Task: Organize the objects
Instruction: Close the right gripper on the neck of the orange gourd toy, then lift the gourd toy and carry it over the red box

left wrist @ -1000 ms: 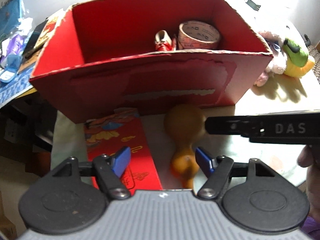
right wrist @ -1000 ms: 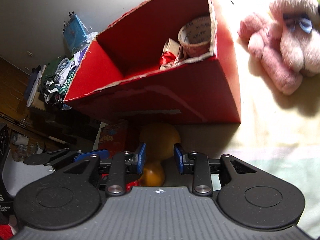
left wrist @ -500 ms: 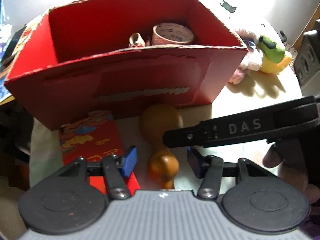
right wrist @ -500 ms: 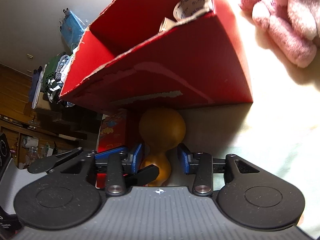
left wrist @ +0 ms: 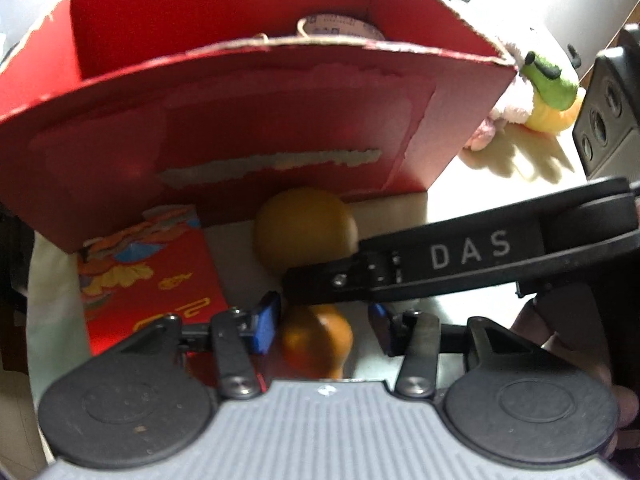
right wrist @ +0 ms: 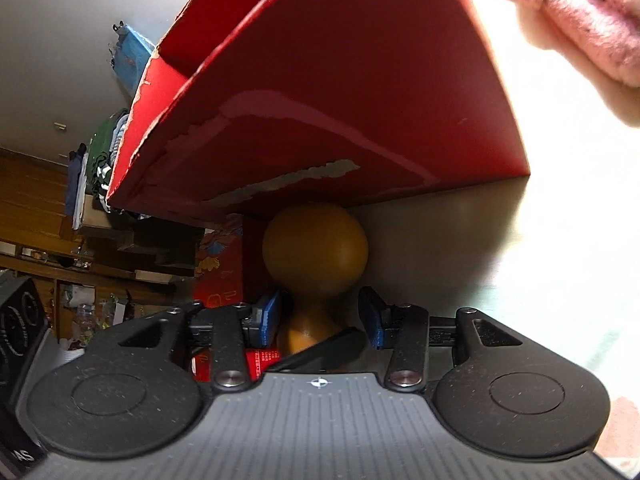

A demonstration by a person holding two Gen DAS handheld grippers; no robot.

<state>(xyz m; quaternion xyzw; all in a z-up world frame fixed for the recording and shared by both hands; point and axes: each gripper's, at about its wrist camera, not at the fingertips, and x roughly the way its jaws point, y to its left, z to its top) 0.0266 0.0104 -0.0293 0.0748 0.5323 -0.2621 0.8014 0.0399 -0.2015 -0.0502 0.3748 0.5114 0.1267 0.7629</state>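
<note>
An orange-brown wooden gourd (left wrist: 306,236) lies on the table against the front wall of a red cardboard box (left wrist: 280,120). My left gripper (left wrist: 322,322) is open, its blue pads either side of the gourd's small bulb. My right gripper (right wrist: 319,318) is also open and straddles the gourd's neck (right wrist: 310,320) from the right; its black finger marked DAS (left wrist: 460,256) crosses the left wrist view. In the right wrist view the gourd's big bulb (right wrist: 316,248) rests under the box wall (right wrist: 340,100). A tape roll (left wrist: 340,26) shows inside the box.
A red printed packet (left wrist: 152,280) lies flat left of the gourd, also visible as a red packet (right wrist: 218,276) in the right wrist view. A pink plush (left wrist: 508,108) and a green-and-yellow toy (left wrist: 554,84) sit right of the box. Shelves with clutter (right wrist: 92,184) stand beyond the table.
Both grippers came lower and closer to the gourd and the box. The left jaws narrowed around the small bulb; the right jaws widened a little.
</note>
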